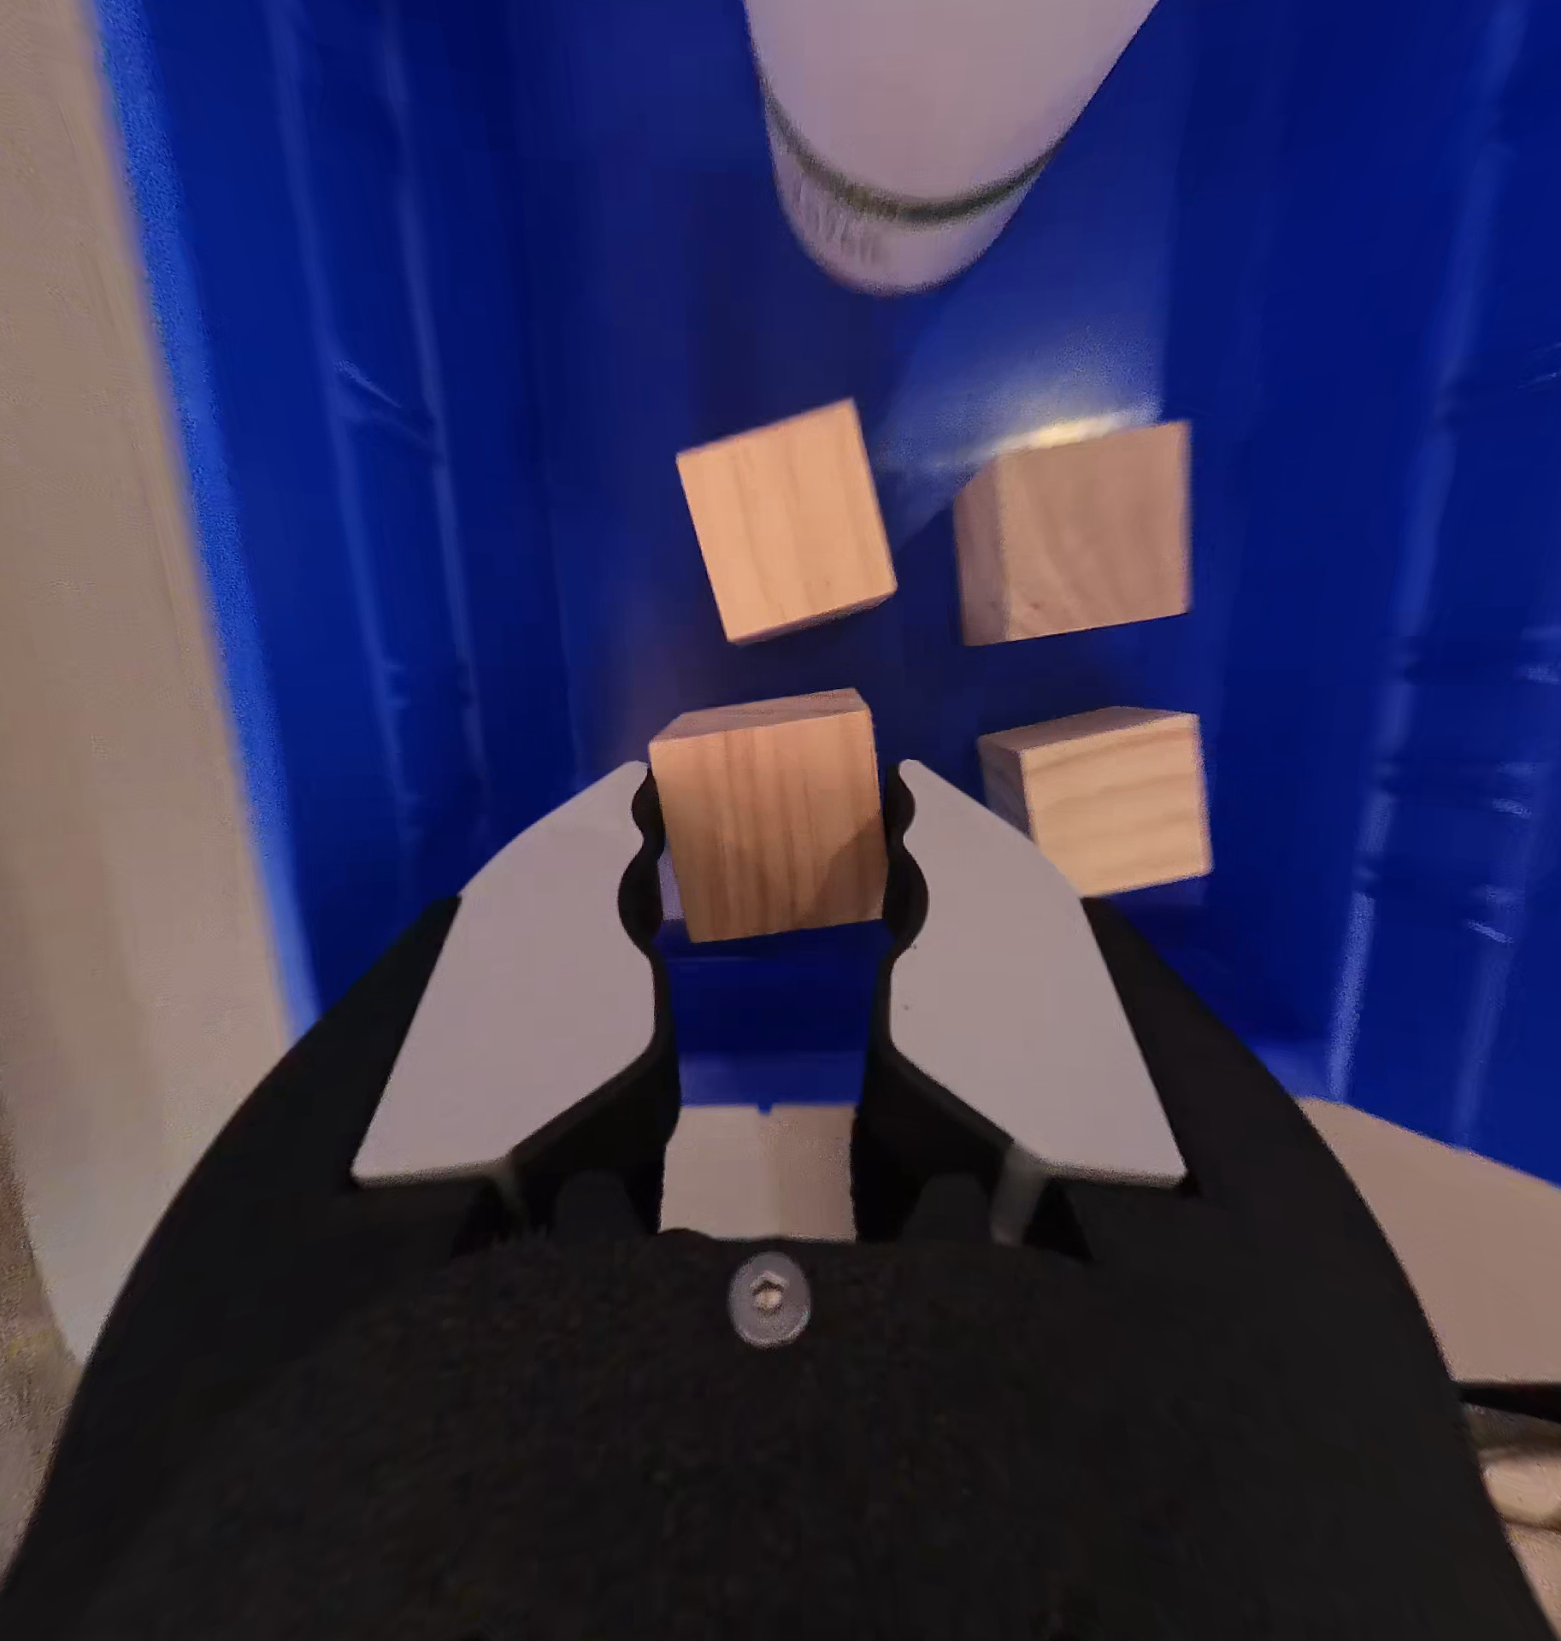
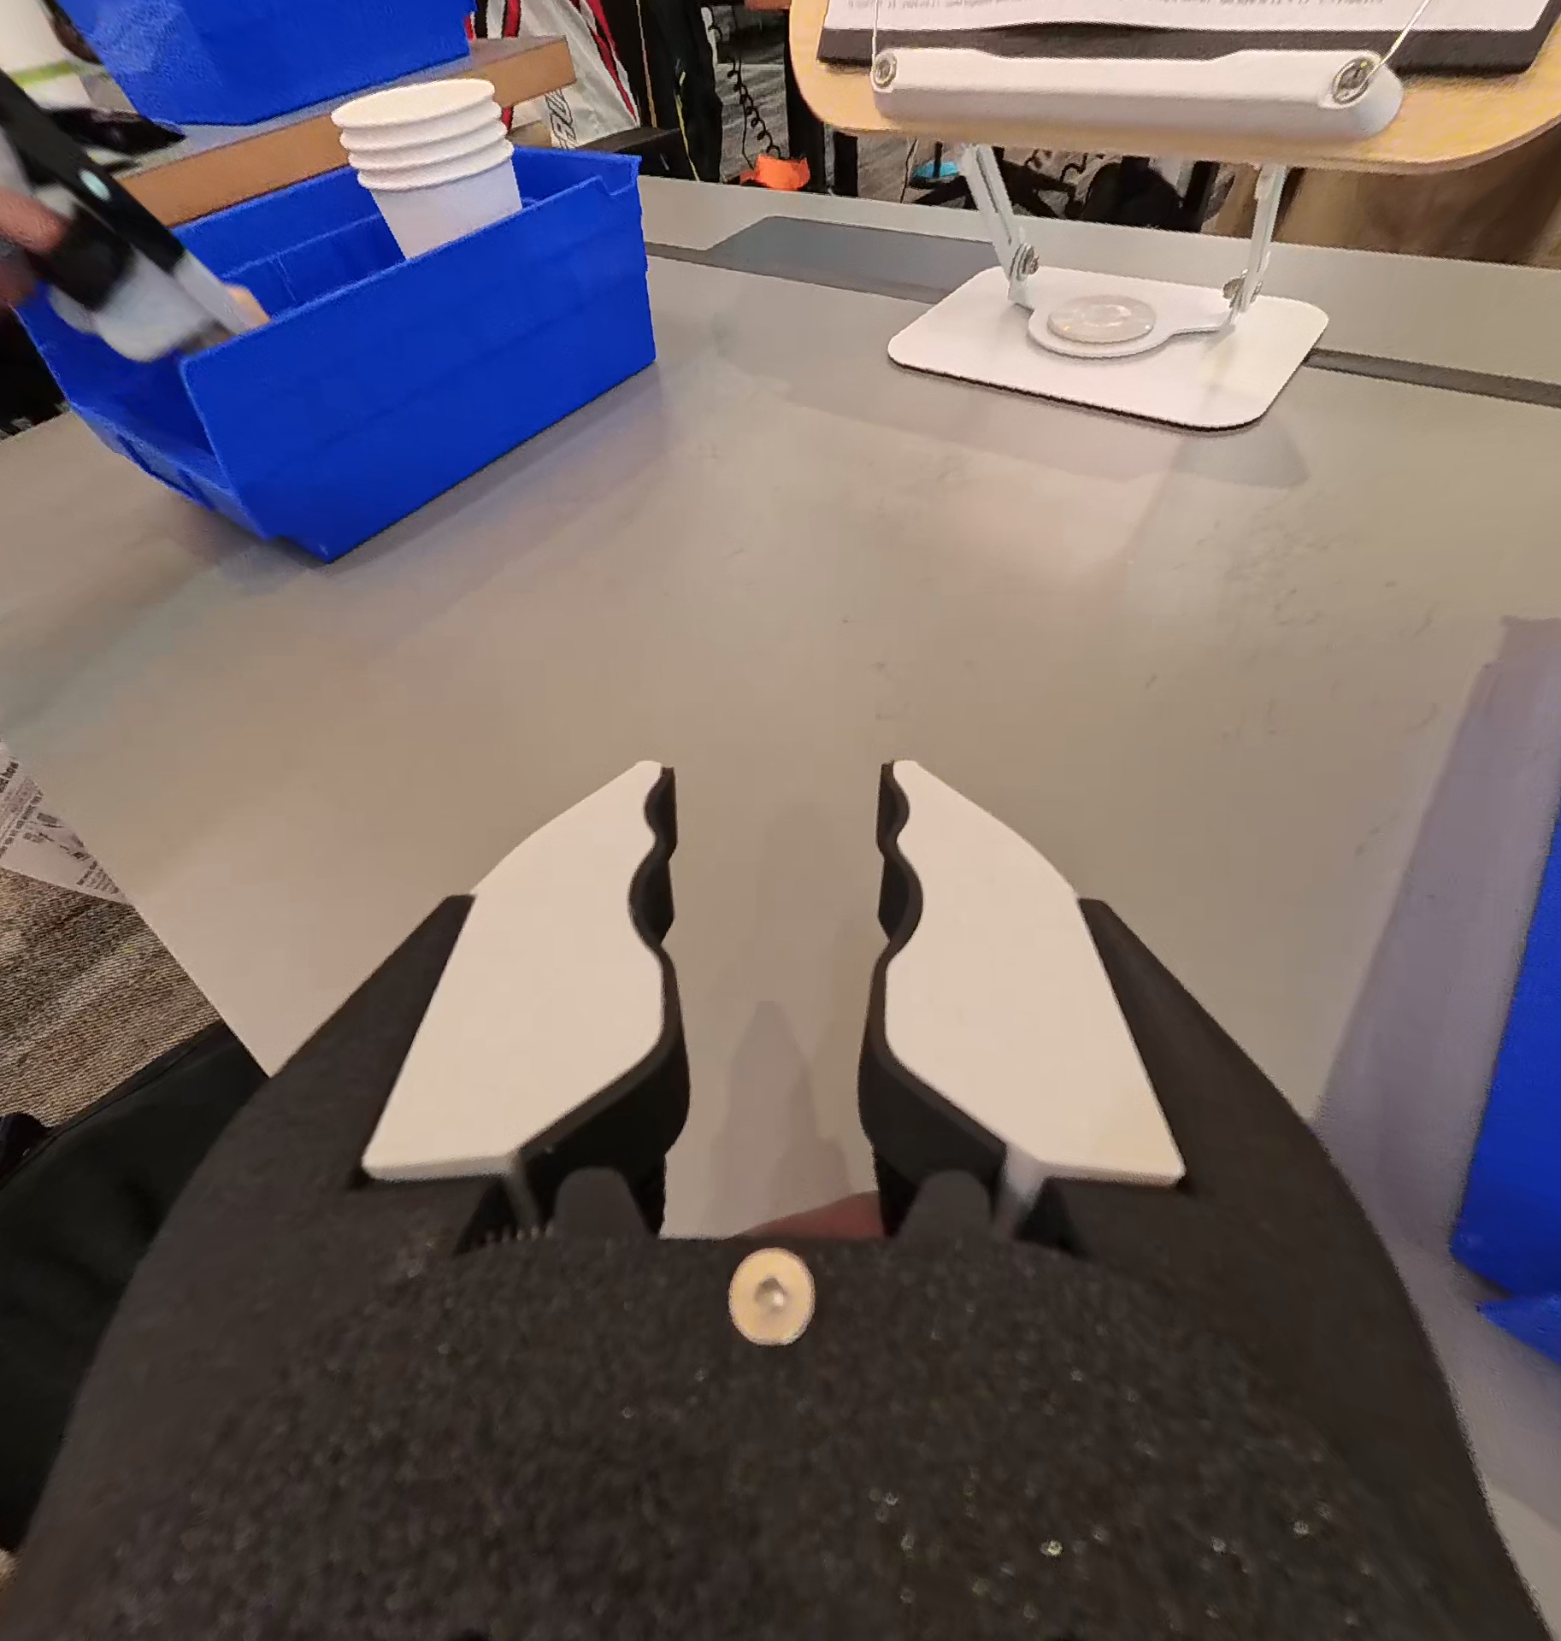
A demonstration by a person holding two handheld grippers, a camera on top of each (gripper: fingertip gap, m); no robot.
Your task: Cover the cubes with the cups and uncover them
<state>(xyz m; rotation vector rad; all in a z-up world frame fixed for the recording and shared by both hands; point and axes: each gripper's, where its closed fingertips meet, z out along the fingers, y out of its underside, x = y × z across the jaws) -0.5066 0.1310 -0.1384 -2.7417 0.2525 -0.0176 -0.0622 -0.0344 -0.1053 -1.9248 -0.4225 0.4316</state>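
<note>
Wooden cubes (image 1: 772,821) matt, grained; bin (image 1: 493,533) glossy plastic.

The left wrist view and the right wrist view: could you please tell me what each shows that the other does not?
Only the left wrist view shows four wooden cubes: the left gripper has its jaws around the nearest cube, three cubes loose beyond. Only the right wrist view shows the open right gripper over the grey table and a white stand. Both show the blue bin and white cups.

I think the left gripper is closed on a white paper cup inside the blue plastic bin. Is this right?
Not quite. The left wrist view shows the left gripper closed on a light wooden cube, not a cup, inside the blue plastic bin.
</note>
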